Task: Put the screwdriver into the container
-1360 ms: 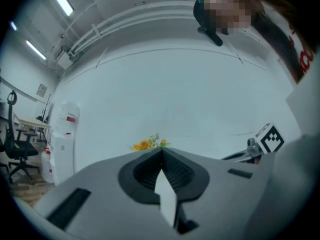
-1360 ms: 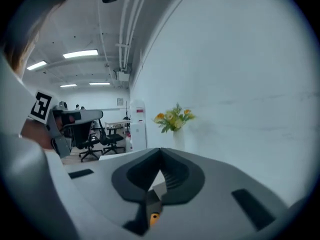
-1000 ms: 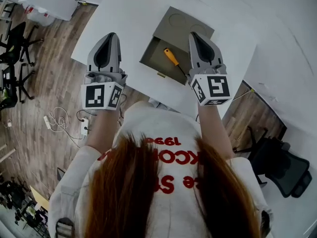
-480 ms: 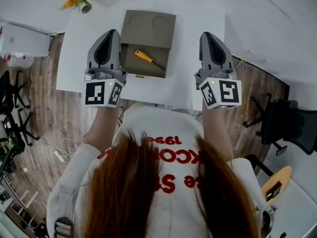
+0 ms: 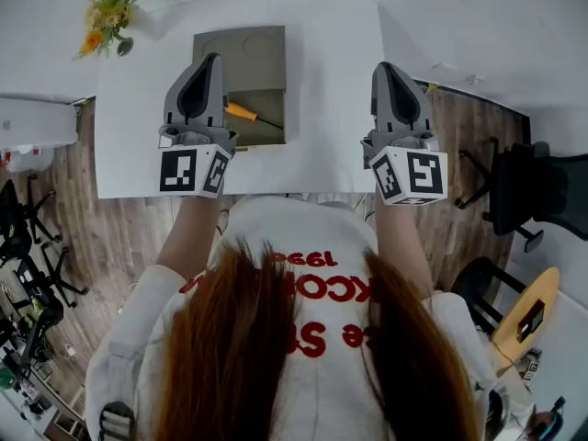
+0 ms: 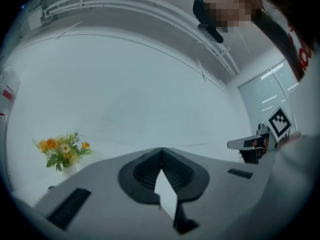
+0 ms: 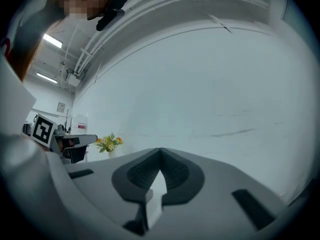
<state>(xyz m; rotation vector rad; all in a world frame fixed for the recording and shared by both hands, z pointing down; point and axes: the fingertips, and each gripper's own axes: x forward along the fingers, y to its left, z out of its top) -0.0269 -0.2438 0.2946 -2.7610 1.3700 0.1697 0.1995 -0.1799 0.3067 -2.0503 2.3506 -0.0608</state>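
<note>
An orange-handled screwdriver (image 5: 242,111) lies inside the open grey container (image 5: 268,101) at the back of the white table (image 5: 331,90). The container's lid (image 5: 241,46) is folded back. My left gripper (image 5: 209,59) is held level over the container's left part, hiding that side; its jaws meet at the tip (image 6: 161,150), shut and empty. To the right of the container, my right gripper (image 5: 384,66) hovers over bare table, also shut and empty (image 7: 160,150). Both gripper views look at a white wall.
A vase of orange and yellow flowers (image 5: 110,12) stands at the table's back left corner. The table's near edge (image 5: 276,191) runs just in front of the person's chest. Black office chairs stand on the wooden floor at right (image 5: 533,191) and left (image 5: 28,246).
The view has swung, so the table and container slid left. My right gripper went from over the container to bare table beside it; my left gripper now covers the container's left side.
</note>
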